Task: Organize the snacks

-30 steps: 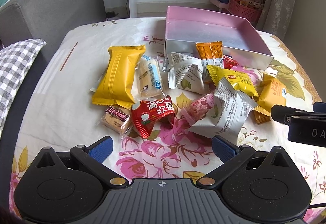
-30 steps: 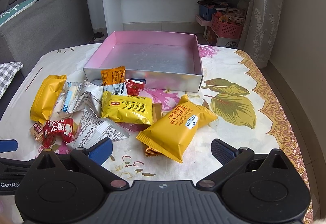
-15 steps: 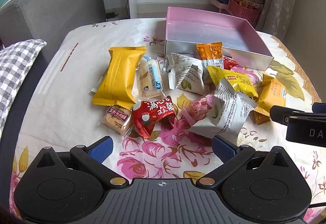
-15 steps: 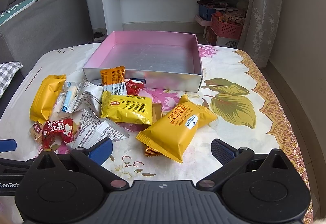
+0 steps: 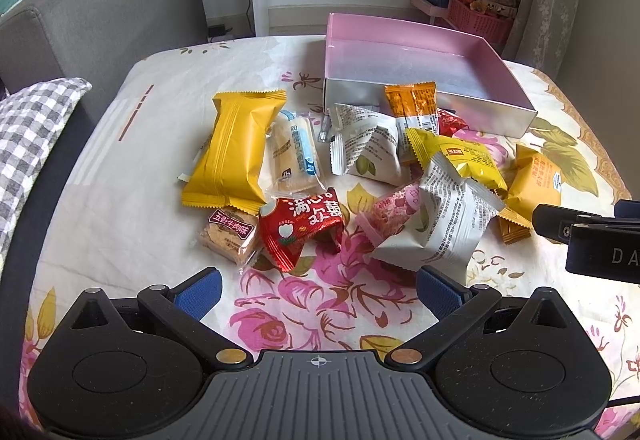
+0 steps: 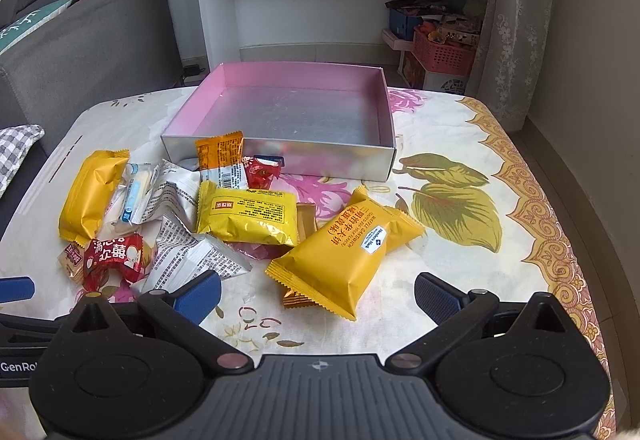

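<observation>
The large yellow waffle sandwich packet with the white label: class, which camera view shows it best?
The right wrist view: the large yellow waffle sandwich packet with the white label lies whole, near and central, its printing readable. The left wrist view catches it at the far right, smaller and partly hidden behind other wrappers.

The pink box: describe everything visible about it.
The pink box is a shallow, open-topped square tray, seemingly cardboard: pink inner walls, silvery outer walls and a silvery floor. Nothing lies inside it. It sits flat on the floral tablecloth at the far side of the table. An orange snack packet leans against its near wall.
</observation>
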Tool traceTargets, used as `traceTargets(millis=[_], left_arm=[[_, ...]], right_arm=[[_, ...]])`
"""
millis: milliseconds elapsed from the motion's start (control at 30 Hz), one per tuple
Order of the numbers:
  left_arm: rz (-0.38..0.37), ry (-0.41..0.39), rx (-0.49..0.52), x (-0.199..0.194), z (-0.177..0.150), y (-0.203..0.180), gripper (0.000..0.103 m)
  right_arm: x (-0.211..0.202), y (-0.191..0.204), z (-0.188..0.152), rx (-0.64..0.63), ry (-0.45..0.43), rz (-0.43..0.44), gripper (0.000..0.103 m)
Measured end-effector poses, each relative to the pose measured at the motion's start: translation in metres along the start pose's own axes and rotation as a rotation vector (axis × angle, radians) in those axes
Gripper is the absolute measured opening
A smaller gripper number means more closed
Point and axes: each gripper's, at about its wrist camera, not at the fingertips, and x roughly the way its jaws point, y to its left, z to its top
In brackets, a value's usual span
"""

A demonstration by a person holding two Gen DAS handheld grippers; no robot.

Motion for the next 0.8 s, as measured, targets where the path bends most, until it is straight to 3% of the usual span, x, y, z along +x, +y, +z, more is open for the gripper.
traceTargets(millis=[800], left_arm=[[0.018, -0.008, 0.004, 0.0008, 0.0004, -0.0002, 0.103]], right_arm=[[-0.0002, -0.0019, 0.0015, 0.010, 0.005, 0.011, 0.096]])
